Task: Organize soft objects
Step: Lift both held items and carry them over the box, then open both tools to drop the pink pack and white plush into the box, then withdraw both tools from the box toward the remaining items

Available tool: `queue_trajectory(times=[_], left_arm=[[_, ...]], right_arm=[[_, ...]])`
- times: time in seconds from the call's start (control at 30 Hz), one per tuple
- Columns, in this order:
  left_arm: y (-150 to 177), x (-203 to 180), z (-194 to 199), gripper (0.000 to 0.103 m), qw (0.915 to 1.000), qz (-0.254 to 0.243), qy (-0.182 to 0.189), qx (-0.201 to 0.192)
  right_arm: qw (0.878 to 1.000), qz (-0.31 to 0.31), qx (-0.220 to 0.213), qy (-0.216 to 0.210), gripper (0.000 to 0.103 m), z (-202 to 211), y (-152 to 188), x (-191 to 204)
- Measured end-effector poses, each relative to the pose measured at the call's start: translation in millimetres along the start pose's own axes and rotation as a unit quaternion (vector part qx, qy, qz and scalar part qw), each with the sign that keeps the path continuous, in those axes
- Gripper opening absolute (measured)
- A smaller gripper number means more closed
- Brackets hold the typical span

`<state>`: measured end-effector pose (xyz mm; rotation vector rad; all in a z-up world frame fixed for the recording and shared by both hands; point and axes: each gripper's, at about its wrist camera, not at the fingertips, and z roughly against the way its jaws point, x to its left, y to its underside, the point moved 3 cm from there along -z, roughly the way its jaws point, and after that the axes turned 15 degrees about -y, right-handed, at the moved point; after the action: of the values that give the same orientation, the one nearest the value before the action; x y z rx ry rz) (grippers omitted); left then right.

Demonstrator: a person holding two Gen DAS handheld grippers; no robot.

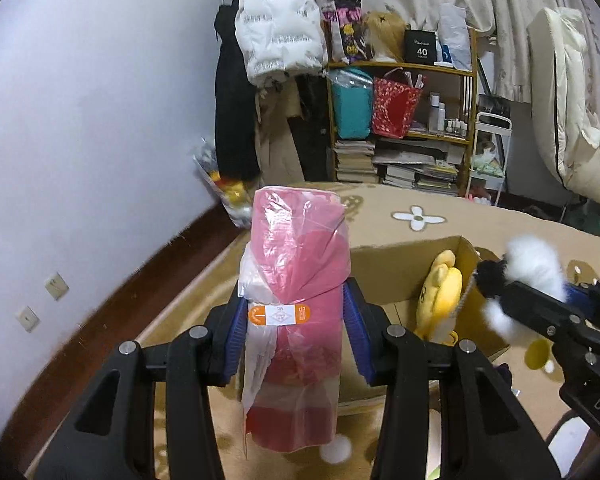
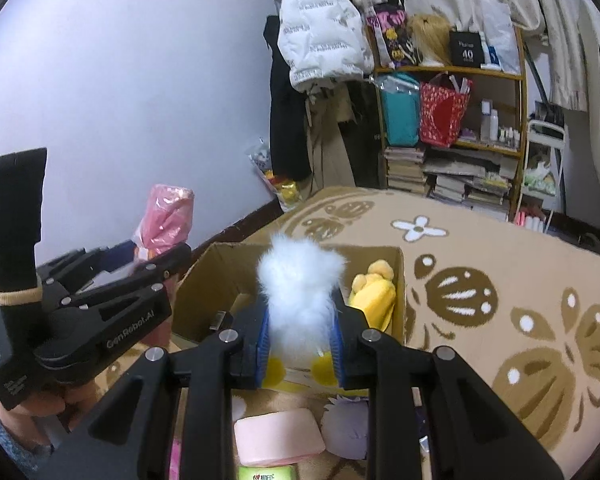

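My left gripper (image 1: 296,316) is shut on a pink rolled cloth in a clear plastic bag (image 1: 300,264), held upright above the bed; the pink roll also shows in the right wrist view (image 2: 168,216). My right gripper (image 2: 300,340) is shut on a fluffy white plush toy with yellow feet (image 2: 300,284), held over the open cardboard box (image 2: 208,280). That plush also shows in the left wrist view (image 1: 532,264). A yellow plush toy (image 2: 372,292) lies inside the box at its right side, and also shows in the left wrist view (image 1: 440,292).
The box (image 1: 384,272) sits on a tan patterned blanket (image 2: 500,264). A pink soft block (image 2: 278,436), a lilac plush (image 2: 346,428) and a green packet (image 2: 266,473) lie in front of the box. A cluttered shelf (image 2: 452,120) and hanging coats (image 2: 320,40) stand behind the bed.
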<state>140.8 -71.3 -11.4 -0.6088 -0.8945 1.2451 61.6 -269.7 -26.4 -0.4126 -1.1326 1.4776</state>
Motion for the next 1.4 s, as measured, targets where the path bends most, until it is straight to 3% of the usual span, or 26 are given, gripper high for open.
queue_trajectory(times=[0.43,0.6,0.67,0.73,0.8,0.87,0.93,1.0,1.13,1.4], left_arm=[[8.2,-13.5,-23.3,0.044,0.9995,-0.017,0.004,0.027],[14.9,-19.9,-32.5,0.046,0.9985,-0.034,-0.011,0.042],[14.5,-19.4,-32.5,0.051,0.9984,-0.033,-0.020,0.040],[13.3,-16.8,-29.9,0.064,0.9985,-0.031,-0.030,0.033],[11.1,-12.9,-28.5,0.071,0.9987,-0.024,-0.035,0.029],[9.9,-8.2,-28.6,0.079,0.9987,-0.016,-0.038,0.031],[10.0,-2.2,-28.9,0.096,0.9986,-0.005,-0.039,0.034],[9.9,5.1,-29.4,0.103,0.9985,0.010,-0.041,0.036],[8.9,16.1,-31.0,0.103,0.9975,0.027,-0.047,0.046],[11.2,27.2,-21.8,0.103,0.9963,0.021,-0.066,0.052]], right_arm=[[1.000,-0.019,0.023,-0.009,0.027,-28.5,8.6,-17.2],[0.999,-0.031,0.031,-0.010,0.030,-37.8,12.4,-25.7],[0.999,-0.033,0.033,-0.011,0.030,-39.1,13.1,-26.9],[0.999,-0.032,0.033,-0.010,0.030,-39.8,12.1,-26.6],[0.999,-0.032,0.034,-0.010,0.031,-40.0,12.4,-26.9],[0.999,-0.035,0.035,-0.011,0.037,-40.3,13.2,-27.5],[0.999,-0.036,0.034,-0.010,0.054,-39.4,13.5,-27.9],[0.999,-0.038,0.028,-0.012,0.065,-37.0,13.4,-27.8],[0.999,-0.044,0.021,-0.011,0.079,-32.8,11.8,-28.8],[0.998,-0.059,0.025,-0.004,0.093,-27.7,13.6,-33.2]])
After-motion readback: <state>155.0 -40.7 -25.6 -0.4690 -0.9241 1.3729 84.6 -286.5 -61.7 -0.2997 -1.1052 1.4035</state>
